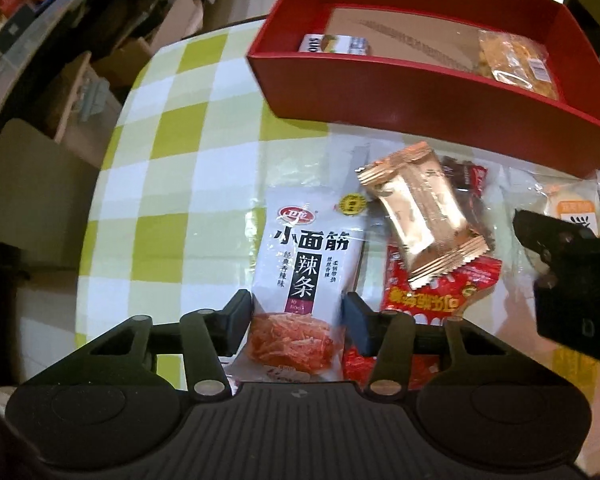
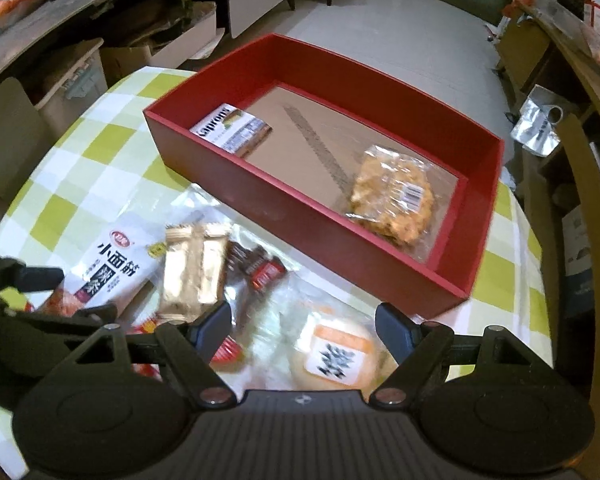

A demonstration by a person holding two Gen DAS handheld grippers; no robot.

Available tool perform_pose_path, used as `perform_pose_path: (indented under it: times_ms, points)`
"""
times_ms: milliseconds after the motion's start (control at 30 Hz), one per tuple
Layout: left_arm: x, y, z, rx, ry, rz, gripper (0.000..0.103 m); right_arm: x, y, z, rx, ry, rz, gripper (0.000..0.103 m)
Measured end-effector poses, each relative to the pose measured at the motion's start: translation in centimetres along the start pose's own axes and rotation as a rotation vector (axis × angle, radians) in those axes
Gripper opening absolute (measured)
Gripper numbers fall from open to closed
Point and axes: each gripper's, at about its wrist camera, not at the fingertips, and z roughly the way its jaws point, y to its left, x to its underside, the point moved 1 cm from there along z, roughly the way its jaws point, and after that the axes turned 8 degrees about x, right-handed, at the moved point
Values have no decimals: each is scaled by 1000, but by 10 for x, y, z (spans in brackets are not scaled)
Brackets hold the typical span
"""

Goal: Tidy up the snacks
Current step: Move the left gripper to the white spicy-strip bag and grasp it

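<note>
Snacks lie in a loose heap on the checked tablecloth (image 1: 172, 128) in front of a red box (image 1: 380, 92). A white spicy-strip packet (image 1: 304, 264) sits between the two pads of the left gripper (image 1: 298, 320), whose jaws are clamped on its lower part, where the orange strips show through. Just to its right a gold foil packet (image 1: 420, 208) rests tilted on top of a red packet (image 1: 432, 300) and a dark brown packet (image 1: 470, 188).

The right gripper (image 2: 304, 328) hangs with its jaws wide apart over a round bun in a clear wrapper (image 2: 336, 356), its pads on either side of the bun and not touching it.

Inside the box, on its cardboard floor, a small wafer packet (image 2: 236, 130) lies against the left end, and a clear bag of yellow crisps (image 2: 392, 196) lies at the right end, well apart from it.
</note>
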Motion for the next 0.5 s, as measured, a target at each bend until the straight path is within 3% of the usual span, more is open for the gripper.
perform_pose_path:
  times_ms: [300, 433, 500]
  points:
    - [-2, 14, 3, -21, 11, -20, 58, -16, 33, 19, -26, 47, -49, 85]
    - [-4, 19, 6, -49, 12, -15, 68, -19, 36, 24, -13, 54, -56, 85]
    - [-5, 21, 7, -59, 17, -18, 63, -20, 38, 26, -25, 62, -50, 85]
